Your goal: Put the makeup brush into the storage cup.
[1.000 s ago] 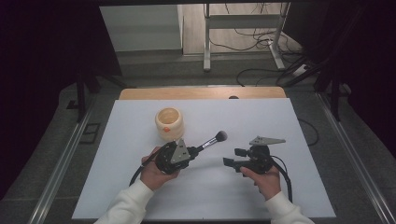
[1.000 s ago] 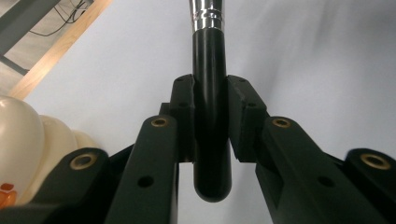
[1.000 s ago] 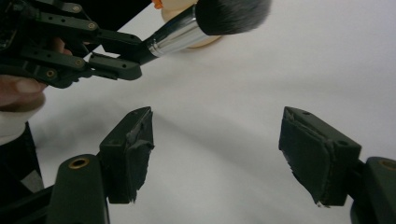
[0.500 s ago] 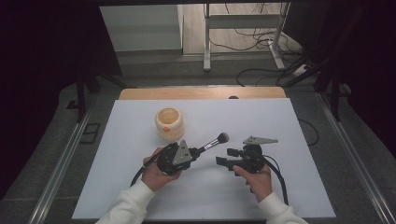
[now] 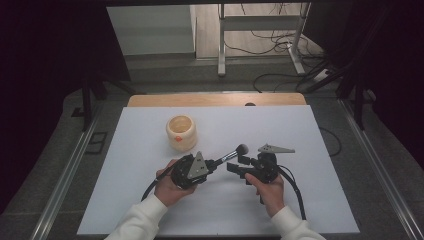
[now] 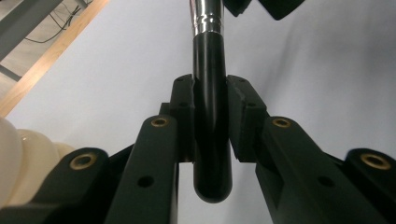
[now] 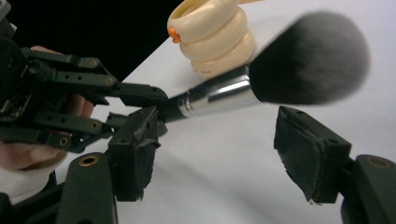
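**A:** What is on the table, starting from the left?

**B:** A white table (image 5: 125,200) with a wooden strip along its far edge. Toward the far left stands a cream ribbed pot (image 5: 181,132), open at the top, with a small orange spot on its side. It is upright and stands alone, apart from both hands.

**A:** And nearer to us?

**B:** The person's left hand (image 5: 167,186), in a white sleeve, holds the left gripper (image 5: 214,164) just nearer than the pot. Its jaws are closed on the black handle of a makeup brush (image 5: 231,155). In the left gripper view the handle (image 6: 211,116) is pinched between the two pads, its rounded end poking back past them.

**A:** Which way does the brush point?

**B:** Away from the left gripper, to the right and slightly away from us. A silver collar follows the handle, then a dark, fluffy head. The brush looks to be off the table.

**A:** And on the right?

**B:** The right hand (image 5: 270,187) holds the right gripper (image 5: 239,164), aimed leftward at the brush. Its jaws are spread wide and hold nothing. In the right gripper view the bristles (image 7: 310,58) hang just beyond the open jaws, not touching either pad.
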Available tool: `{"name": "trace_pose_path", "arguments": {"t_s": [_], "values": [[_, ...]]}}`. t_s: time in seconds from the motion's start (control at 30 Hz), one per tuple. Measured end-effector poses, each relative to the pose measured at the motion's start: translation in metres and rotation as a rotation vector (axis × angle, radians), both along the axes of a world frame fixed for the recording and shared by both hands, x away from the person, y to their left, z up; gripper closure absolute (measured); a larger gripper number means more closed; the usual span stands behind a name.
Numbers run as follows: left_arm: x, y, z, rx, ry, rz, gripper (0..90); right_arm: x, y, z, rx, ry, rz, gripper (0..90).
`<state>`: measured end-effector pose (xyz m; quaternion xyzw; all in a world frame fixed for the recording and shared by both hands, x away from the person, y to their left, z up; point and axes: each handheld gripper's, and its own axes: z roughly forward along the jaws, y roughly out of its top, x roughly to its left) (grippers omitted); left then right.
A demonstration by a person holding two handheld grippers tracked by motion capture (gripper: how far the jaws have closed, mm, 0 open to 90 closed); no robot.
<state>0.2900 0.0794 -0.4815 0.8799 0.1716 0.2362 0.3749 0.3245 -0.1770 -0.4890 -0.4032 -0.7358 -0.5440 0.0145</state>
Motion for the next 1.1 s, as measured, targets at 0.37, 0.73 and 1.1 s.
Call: {"name": "trace_pose_path", "arguments": {"t_s": [0.37,0.73,1.1], "values": [[-0.001,-0.006,-0.003,0.000,-0.007,-0.014,74.0,0.007,0.003,-0.005,0.092,0.039,-0.010,43.0],[-0.003,-0.017,-0.011,0.028,0.003,-0.042,71.8,0.009,0.001,-0.003,0.228,0.067,0.035,70.2],[-0.007,-0.021,-0.010,0.034,0.023,0.038,23.1,0.009,-0.005,0.004,0.218,0.032,0.032,70.4]]}}
